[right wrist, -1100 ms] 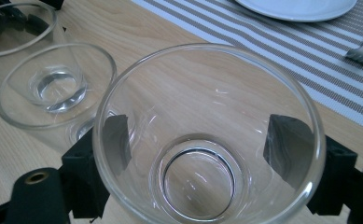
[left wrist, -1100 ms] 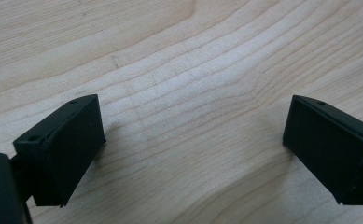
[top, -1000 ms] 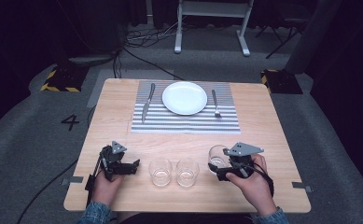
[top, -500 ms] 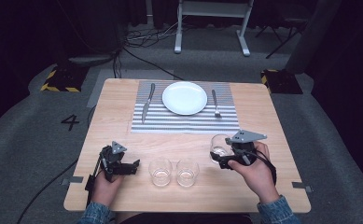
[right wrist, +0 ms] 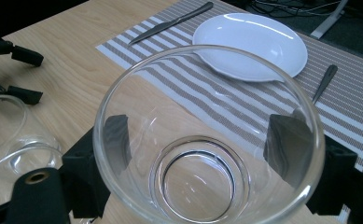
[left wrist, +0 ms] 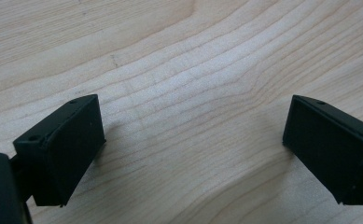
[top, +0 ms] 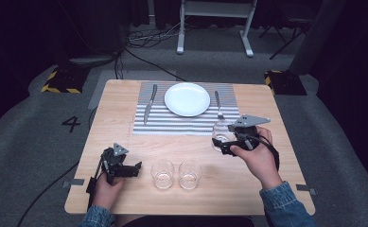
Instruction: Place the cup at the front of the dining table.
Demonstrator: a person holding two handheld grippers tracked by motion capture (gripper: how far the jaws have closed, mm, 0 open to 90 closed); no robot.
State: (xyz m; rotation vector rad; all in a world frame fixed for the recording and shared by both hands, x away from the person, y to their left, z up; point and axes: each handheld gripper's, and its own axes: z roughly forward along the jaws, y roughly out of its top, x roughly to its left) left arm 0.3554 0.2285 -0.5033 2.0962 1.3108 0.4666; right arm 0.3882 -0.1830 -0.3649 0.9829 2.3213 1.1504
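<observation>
So the right gripper (top: 221,142) has its black fingers (right wrist: 289,149) clamped on either side of a clear round drinking glass (right wrist: 207,140), holding it upright. From the high view the glass (top: 221,137) sits at the right side of the light wooden surface (top: 125,142), just off the front right corner of the grey-and-white striped placemat (top: 181,124). Can't tell if its base is touching the wood or raised off it. In the right gripper view you look straight down into the glass, with the fingers pressed against its wall on both sides.

The left gripper (top: 136,169) rests low at the front left of the surface, fingers (left wrist: 69,149) spread wide apart with bare wood grain between them, gripping nothing.

Two more clear glass tumblers stand side by side near the front edge, one on the left (top: 162,173) and one on the right (top: 189,173), between the two grippers and apart from both.

On the placemat: a round white plate (top: 187,99) in the middle, a silver knife (top: 149,104) to its left, a silver fork (top: 218,105) to its right. The fork is close to the held glass.
</observation>
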